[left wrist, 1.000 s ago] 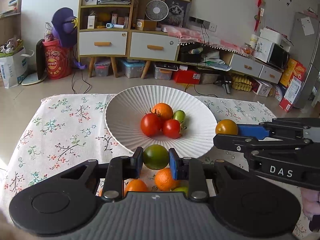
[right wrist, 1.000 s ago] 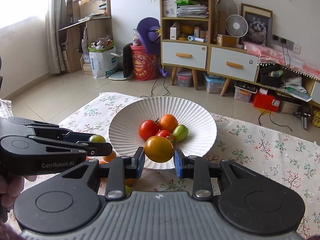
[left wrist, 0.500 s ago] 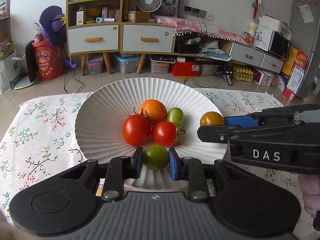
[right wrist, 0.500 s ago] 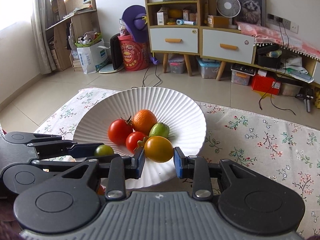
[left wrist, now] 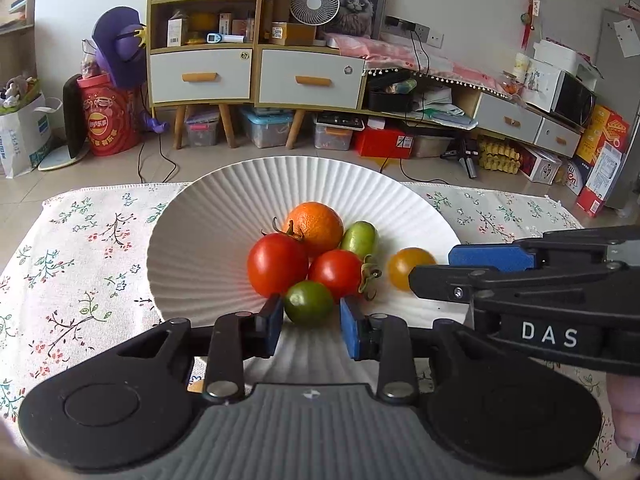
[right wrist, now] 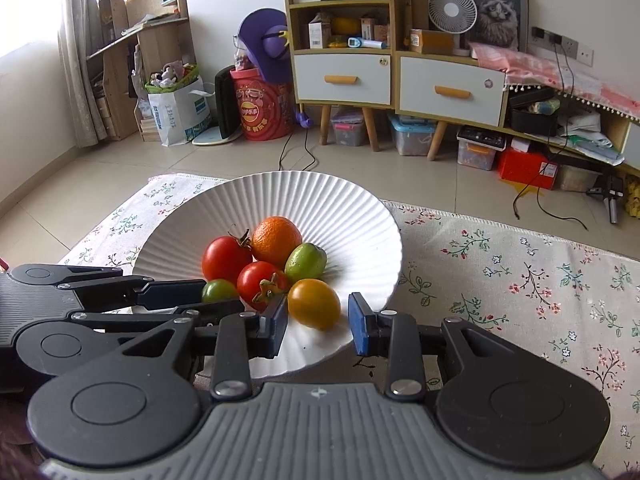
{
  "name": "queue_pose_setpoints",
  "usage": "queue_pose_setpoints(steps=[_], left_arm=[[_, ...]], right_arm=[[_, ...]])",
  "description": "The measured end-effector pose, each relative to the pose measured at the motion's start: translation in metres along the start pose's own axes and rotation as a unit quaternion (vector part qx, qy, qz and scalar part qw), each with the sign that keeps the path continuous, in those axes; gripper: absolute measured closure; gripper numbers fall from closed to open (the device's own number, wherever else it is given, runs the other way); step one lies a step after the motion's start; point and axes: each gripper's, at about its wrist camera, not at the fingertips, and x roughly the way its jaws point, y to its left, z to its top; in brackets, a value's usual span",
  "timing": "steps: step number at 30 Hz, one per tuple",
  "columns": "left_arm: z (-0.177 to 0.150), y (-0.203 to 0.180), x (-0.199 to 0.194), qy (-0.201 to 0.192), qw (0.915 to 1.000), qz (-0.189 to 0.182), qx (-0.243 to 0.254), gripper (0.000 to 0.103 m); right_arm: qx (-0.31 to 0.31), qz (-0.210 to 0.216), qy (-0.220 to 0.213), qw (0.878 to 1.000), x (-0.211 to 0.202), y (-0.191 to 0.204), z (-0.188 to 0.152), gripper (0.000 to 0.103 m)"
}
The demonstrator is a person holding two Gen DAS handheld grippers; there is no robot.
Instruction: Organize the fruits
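Nearest, both grippers hover over the near side of a white plate [right wrist: 360, 216] whose ribbed, fluted surface fans out from the centre. Between the blue pads of the left gripper [left wrist: 311, 318] sits a small round green tomato [left wrist: 309, 303], glossy and dark, with a gap showing on each side, so the jaws are parted and released around it. Beside it the right gripper [right wrist: 318, 319] is spread just as wide, its pads clear of a smooth yellow-orange tomato [right wrist: 314, 303] that rests on the plate's near slope. Just behind these two lie a small red tomato [right wrist: 260, 280] with a curled dry calyx and a larger red tomato [right wrist: 226, 258], both shiny and taut-skinned. Behind them a dimpled, matte orange [right wrist: 277, 241] touches the larger red tomato, with an oval pale-green fruit [right wrist: 306, 262] leaning at its right. All six pieces crowd together in the plate's hollow. Under the plate spreads a cream tablecloth [right wrist: 520, 280] of coarse weave printed with small flowering sprigs. Farther off, across the tiled floor, stands a wooden cabinet [right wrist: 360, 72] with white drawers and orange handles.
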Motion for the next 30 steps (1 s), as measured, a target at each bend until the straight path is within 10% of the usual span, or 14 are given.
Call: queue_pose_setpoints(steps=[17, 30], left_arm=[[0.000, -0.005, -0.037, 0.007, 0.9997, 0.018, 0.017, 0.024], [-0.020, -0.003, -0.069, 0.013, 0.9989, -0.003, 0.044, 0.007]], right_arm=[[0.035, -0.044, 0.012, 0.998, -0.037, -0.005, -0.008, 0.013], [-0.013, -0.017, -0.005, 1.000, -0.069, 0.018, -0.028, 0.002]])
